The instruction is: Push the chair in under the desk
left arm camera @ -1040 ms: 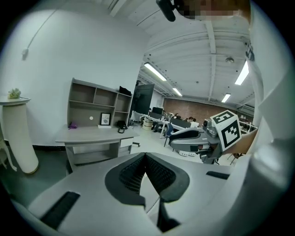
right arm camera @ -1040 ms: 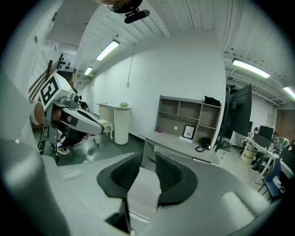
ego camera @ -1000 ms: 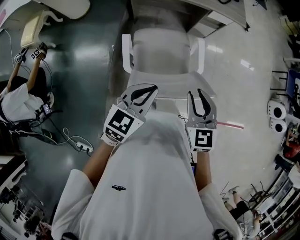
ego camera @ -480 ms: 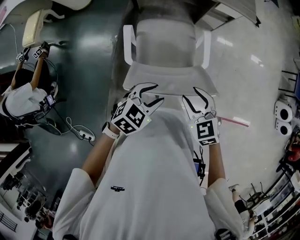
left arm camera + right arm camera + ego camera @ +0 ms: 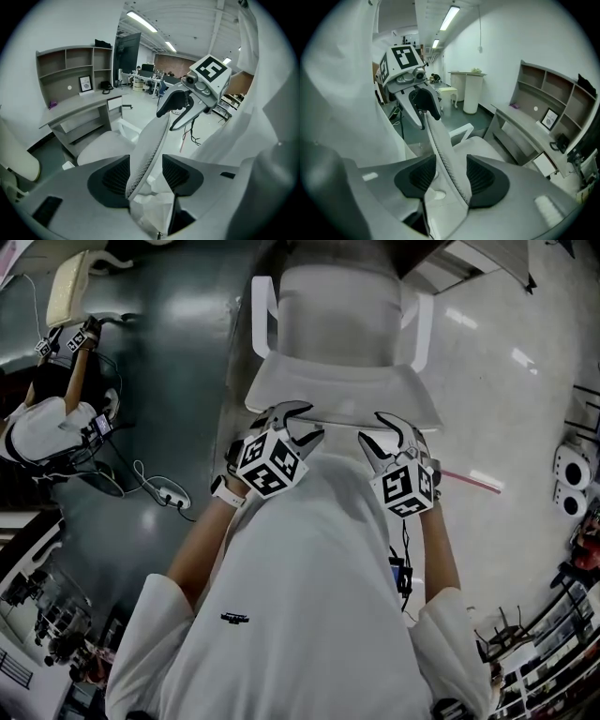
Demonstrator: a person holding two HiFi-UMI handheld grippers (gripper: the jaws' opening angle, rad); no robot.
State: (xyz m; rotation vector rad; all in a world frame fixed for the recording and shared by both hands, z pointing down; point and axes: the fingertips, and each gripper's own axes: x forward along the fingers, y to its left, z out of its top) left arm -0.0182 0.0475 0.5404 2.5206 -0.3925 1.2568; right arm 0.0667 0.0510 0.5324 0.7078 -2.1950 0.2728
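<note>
The left gripper (image 5: 298,423) and the right gripper (image 5: 380,432) are side by side at the top edge of the chair back (image 5: 342,395). The fingers (image 5: 115,176) of both have just been opening. Now they stand wide apart and squeeze nothing. The thin chair back runs up between the fingers of each gripper, so each one sits over it like a big clip that is let go. Past the fingers is the chair's seat (image 5: 337,306), with a white armrest (image 5: 258,329) on each side. Farther past the seat is the table (image 5: 79,105), with shelves (image 5: 70,63) on top. The seat looks mostly out in front of the table, not under it. So I think the job has only begun: the grippers are in place, but the grab and the push are not done yet.
</note>
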